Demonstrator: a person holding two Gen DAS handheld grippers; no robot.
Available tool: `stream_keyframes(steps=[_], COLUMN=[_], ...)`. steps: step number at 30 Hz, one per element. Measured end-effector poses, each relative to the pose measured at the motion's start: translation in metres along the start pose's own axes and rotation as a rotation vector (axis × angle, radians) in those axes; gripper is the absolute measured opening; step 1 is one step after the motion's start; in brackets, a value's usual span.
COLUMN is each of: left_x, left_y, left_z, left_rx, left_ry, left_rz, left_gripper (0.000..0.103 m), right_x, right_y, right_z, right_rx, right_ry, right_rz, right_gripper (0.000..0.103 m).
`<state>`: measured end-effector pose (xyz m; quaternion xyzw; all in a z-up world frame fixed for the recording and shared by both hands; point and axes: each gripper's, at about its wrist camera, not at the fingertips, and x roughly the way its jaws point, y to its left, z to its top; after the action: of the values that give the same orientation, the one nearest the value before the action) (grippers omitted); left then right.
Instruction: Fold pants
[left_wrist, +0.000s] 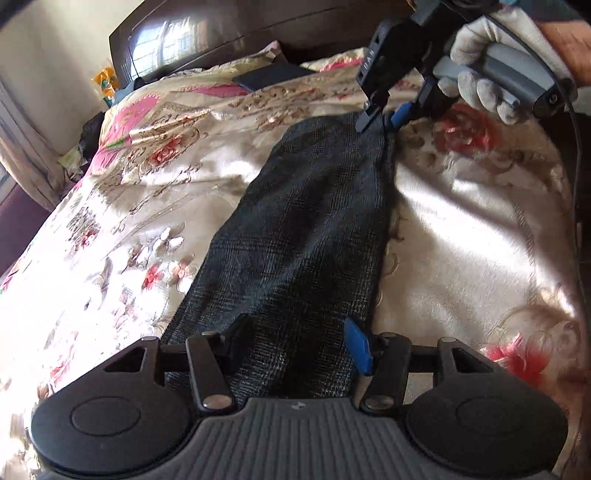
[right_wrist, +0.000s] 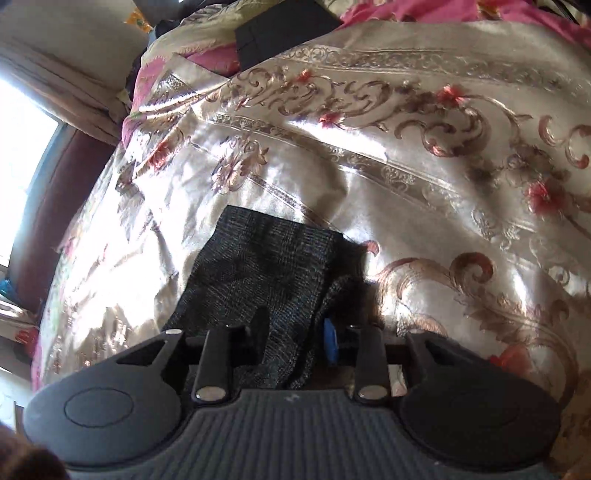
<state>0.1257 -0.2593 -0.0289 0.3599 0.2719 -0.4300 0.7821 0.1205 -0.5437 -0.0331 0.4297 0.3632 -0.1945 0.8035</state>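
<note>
Dark grey checked pants (left_wrist: 303, 229) lie as a long strip across a shiny floral bedspread (left_wrist: 461, 240). My left gripper (left_wrist: 299, 338) straddles their near end, its fingers wide apart and open, the cloth flat between them. At the far end a gloved hand (left_wrist: 480, 74) holds my right gripper (left_wrist: 380, 118), tips down on the cloth. In the right wrist view the pants (right_wrist: 258, 266) show a raised fold between the fingers of the right gripper (right_wrist: 295, 338). The blue pad (right_wrist: 330, 343) stands beside that fold, and the jaws look open.
A flat black object (left_wrist: 273, 75) (right_wrist: 284, 29) lies on the bedspread (right_wrist: 369, 166) near the dark wooden headboard (left_wrist: 258, 26). A curtain (left_wrist: 22, 147) and bright window stand at the left. The bed's edge drops off on the right.
</note>
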Motion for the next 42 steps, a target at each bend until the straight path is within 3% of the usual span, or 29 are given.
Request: stream_keyframes(steps=[2, 3, 4, 8, 10, 12, 13, 17, 21, 23, 30, 39, 42], left_x=[0.004, 0.005, 0.004, -0.003, -0.008, -0.008, -0.007, -0.003, -0.005, -0.005, -0.006, -0.007, -0.006], left_y=[-0.007, -0.008, -0.009, -0.007, -0.006, -0.007, -0.008, -0.013, -0.010, -0.011, -0.009, -0.003, -0.001], left_z=[0.000, 0.000, 0.000, 0.002, 0.002, 0.002, 0.001, 0.000, -0.001, -0.001, -0.002, -0.004, -0.003], left_rx=[0.031, 0.044, 0.054, 0.050, 0.055, 0.055, 0.060, 0.084, 0.051, 0.056, 0.061, 0.025, 0.012], left_ry=[-0.005, -0.011, -0.013, -0.011, -0.017, -0.014, -0.011, -0.011, -0.008, -0.010, -0.011, -0.015, -0.016], left_rz=[0.019, 0.023, 0.027, -0.002, -0.003, -0.010, -0.013, -0.011, -0.024, -0.024, -0.030, -0.038, -0.038], left_gripper=[0.068, 0.068, 0.068, 0.053, 0.053, 0.054, 0.054, 0.054, 0.054, 0.054, 0.054, 0.054, 0.054], right_x=[0.004, 0.004, 0.003, -0.023, -0.030, -0.022, -0.021, -0.046, -0.063, -0.056, -0.019, -0.021, -0.012], right_y=[0.001, 0.001, 0.000, 0.001, 0.002, 0.000, -0.004, -0.012, 0.000, -0.001, -0.010, -0.023, -0.019], right_z=[0.000, 0.000, 0.000, -0.001, -0.002, 0.000, 0.000, -0.008, -0.020, -0.021, -0.026, -0.018, -0.018], right_rx=[-0.016, -0.015, -0.009, 0.002, -0.041, -0.079, -0.068, -0.019, -0.054, -0.016, 0.098, 0.166, 0.155], right_ry=[-0.008, -0.007, -0.001, -0.025, -0.027, 0.026, 0.037, -0.056, -0.090, -0.068, 0.024, -0.025, -0.025], right_rz=[0.002, -0.010, -0.013, 0.033, 0.024, -0.056, -0.088, -0.093, -0.059, -0.008, 0.013, -0.007, 0.001], right_gripper=[0.027, 0.008, 0.006, 0.006, 0.012, 0.019, 0.016, 0.020, 0.020, 0.019, 0.020, 0.018, 0.024])
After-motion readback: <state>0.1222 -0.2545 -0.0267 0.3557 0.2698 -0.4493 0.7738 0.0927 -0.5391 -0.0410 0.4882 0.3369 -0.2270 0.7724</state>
